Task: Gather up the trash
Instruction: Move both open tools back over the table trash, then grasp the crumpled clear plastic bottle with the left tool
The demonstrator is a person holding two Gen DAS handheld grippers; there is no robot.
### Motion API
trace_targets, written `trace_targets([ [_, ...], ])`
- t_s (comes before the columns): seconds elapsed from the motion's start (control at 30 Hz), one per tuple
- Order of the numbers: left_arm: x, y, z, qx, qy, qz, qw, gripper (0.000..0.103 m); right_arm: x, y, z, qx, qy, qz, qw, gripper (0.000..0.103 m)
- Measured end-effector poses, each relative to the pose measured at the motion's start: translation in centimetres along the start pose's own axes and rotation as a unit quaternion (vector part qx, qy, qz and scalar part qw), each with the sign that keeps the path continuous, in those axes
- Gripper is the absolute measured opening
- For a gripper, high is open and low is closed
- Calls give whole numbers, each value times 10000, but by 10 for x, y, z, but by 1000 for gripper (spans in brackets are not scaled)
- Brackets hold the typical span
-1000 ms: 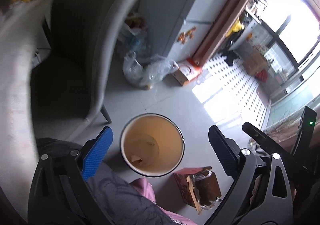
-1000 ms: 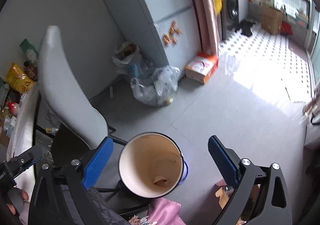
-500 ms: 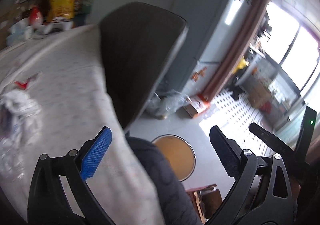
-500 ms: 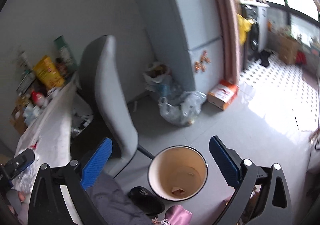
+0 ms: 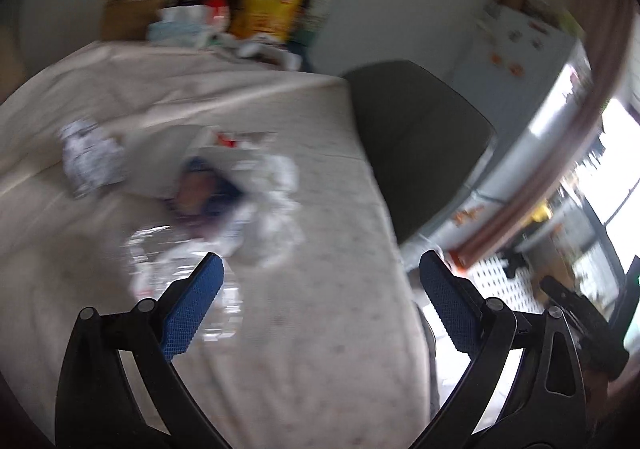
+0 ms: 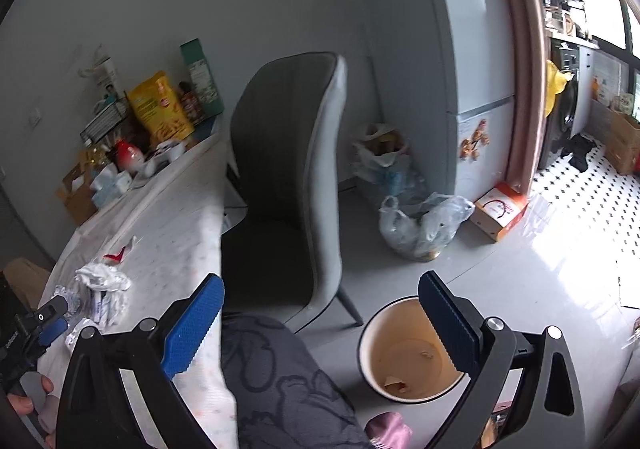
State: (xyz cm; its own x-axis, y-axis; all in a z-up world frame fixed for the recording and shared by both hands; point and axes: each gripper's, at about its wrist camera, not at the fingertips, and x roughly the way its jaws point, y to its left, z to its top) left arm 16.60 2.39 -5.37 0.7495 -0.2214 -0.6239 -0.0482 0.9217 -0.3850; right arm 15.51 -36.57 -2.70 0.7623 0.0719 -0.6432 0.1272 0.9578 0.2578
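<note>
Left gripper (image 5: 316, 289): jaws spread wide, empty, over the table (image 5: 320, 329).
Right gripper (image 6: 320, 309): jaws apart, empty.
Trash (image 5: 248, 193): crumpled on table; blurred, axis unclear.
Bin (image 6: 400, 369): upright on floor.

1. The left hand-held gripper (image 5: 316, 301) has a black angular frame, silver screw heads at its joints and blue textured pads (image 5: 191, 309).
2. The right hand-held gripper (image 6: 320, 319) looks the same: black frame, silver screws, ridged blue pads (image 6: 192, 327).
3. The person wears dark grey patterned clothing (image 6: 280, 381).
</note>
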Motion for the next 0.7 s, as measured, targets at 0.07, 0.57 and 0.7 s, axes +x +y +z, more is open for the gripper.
trace_targets([
  [0.07,-8,17,-2,-189,-158,179,9995,97,3,11,-2,-131,49,28,9999,95],
  [0.57,0,89,-25,-1154,-194,725,9905,97,31,98,-14,-925,264,837,9918,95],
  [0.7,12,96,-29,-1427,-16,637,9877,94,33,123,-19,-1078,311,1165,9868,95],
])
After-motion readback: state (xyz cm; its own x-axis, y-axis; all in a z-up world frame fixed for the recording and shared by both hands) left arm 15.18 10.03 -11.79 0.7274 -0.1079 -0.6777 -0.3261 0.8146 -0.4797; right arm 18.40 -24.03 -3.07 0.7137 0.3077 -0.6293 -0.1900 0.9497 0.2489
